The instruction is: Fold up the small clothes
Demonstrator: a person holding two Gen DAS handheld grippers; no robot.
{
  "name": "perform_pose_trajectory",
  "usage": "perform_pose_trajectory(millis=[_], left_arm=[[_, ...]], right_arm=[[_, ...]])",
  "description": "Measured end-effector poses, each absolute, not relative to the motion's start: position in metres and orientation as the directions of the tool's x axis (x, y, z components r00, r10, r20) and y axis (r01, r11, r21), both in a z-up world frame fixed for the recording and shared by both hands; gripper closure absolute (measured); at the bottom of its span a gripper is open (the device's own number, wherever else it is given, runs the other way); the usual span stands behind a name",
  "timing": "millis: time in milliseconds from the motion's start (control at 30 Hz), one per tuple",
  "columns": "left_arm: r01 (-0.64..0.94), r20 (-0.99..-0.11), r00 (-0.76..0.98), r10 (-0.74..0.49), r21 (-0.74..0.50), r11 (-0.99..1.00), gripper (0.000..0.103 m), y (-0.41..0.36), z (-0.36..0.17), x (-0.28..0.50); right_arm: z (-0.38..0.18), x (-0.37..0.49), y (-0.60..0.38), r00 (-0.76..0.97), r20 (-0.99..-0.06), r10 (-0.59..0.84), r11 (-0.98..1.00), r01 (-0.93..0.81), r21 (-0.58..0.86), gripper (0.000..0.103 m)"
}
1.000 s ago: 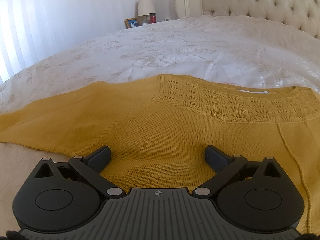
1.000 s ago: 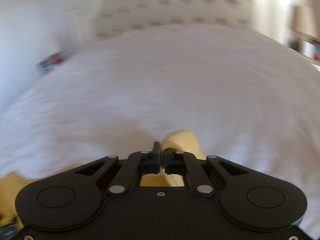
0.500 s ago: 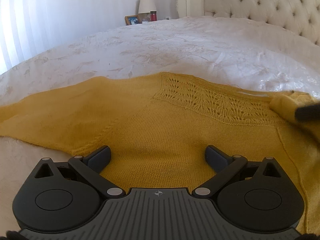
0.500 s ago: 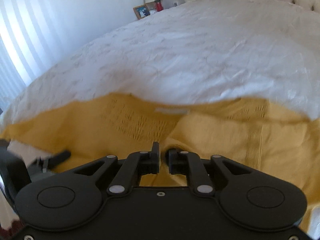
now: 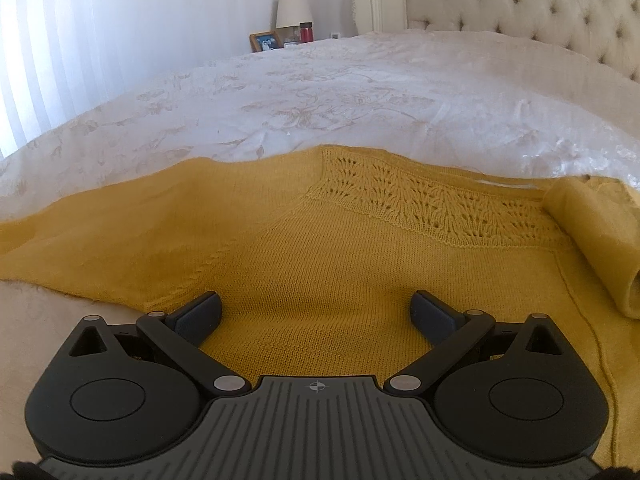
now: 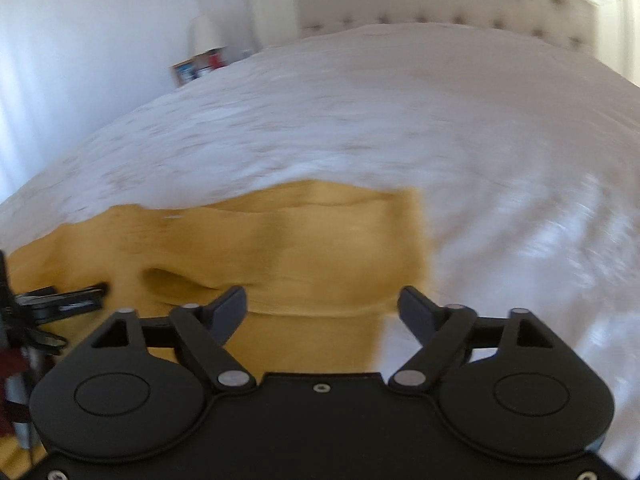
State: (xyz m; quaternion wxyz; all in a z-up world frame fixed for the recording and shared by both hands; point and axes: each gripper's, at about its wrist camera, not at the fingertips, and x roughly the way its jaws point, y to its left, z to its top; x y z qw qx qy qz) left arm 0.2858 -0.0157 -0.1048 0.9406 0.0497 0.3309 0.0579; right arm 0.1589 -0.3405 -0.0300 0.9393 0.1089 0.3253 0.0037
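A mustard knitted sweater point(image 5: 320, 256) is spread flat near the foot edge of the bed point(image 5: 360, 92), its lace yoke toward the headboard point(image 5: 520, 4). One sleeve point(image 5: 592, 240) is seen folded inward across the sweater's right side. The left gripper point(image 5: 316, 312) is held low over the sweater body, angled downward, jaws spread with nothing pinched. The right gripper point(image 6: 322, 308) is seen over the sweater's right edge; its jaws have just been opening and stand wide, with no cloth pressed between them.
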Motion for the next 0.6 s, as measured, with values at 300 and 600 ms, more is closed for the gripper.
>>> perform_pose_trajectory(millis=[300, 600], left_arm=[[-0.076, -0.621, 0.769, 0.154, 0.15, 0.986, 0.0, -0.018, -0.103, 0.287], [-0.069, -0.639, 0.748, 0.181, 0.197, 0.978, 0.013, -0.032, -0.077, 0.279]], right_arm=[[-0.048, 0.152, -0.371, 0.777, -0.628, 0.03, 0.953, 0.166, 0.251, 0.008], [-0.032, 0.136, -0.365, 0.816, -0.575, 0.058, 0.976, 0.073, 0.203, 0.001]])
